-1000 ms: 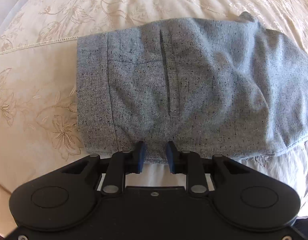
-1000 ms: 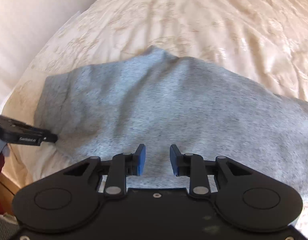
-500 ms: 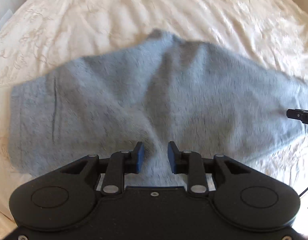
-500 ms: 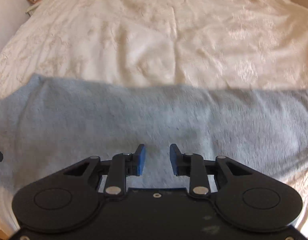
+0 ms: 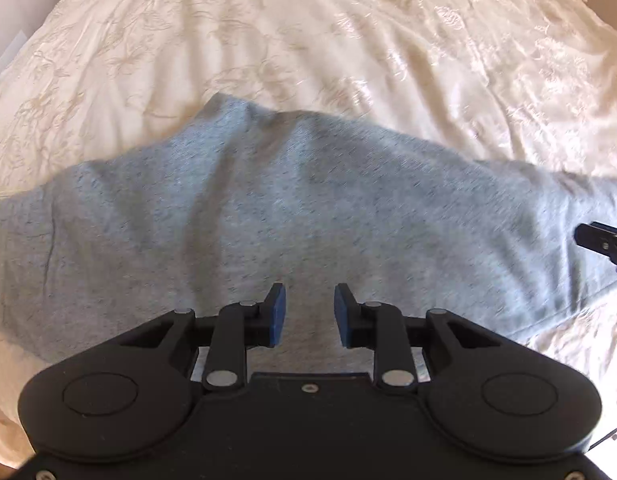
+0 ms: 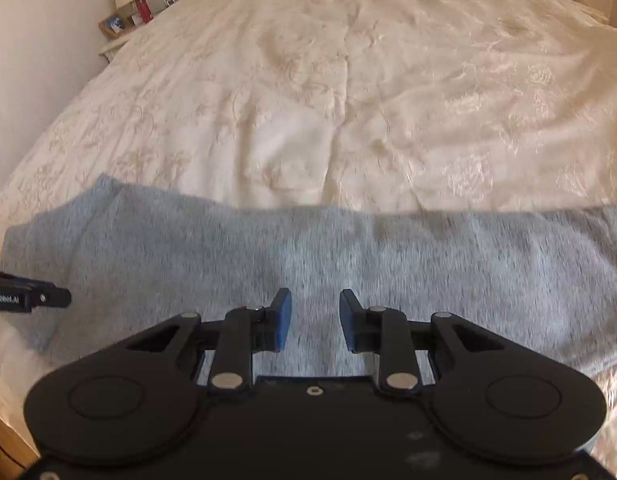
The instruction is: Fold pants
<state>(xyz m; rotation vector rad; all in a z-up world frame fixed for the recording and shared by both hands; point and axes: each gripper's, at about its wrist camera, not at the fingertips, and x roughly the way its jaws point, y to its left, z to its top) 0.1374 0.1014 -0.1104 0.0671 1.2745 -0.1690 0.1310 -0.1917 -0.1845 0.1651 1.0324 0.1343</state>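
Observation:
Grey speckled pants lie folded in a wide band across the near part of the bed, and also show in the right wrist view. My left gripper is open and empty, hovering over the near edge of the pants. My right gripper is open and empty, also above the near edge. The tip of the right gripper shows at the right edge of the left wrist view. The tip of the left gripper shows at the left edge of the right wrist view.
The cream embroidered bedspread stretches far beyond the pants. A bedside table with a lamp and small items stands at the far left by the wall. The wooden bed edge is at the near left.
Both grippers have pulled back and tilted up, so the views show more of the bed. The left view swung from the waistband end to the whole folded pants. Both stay open.

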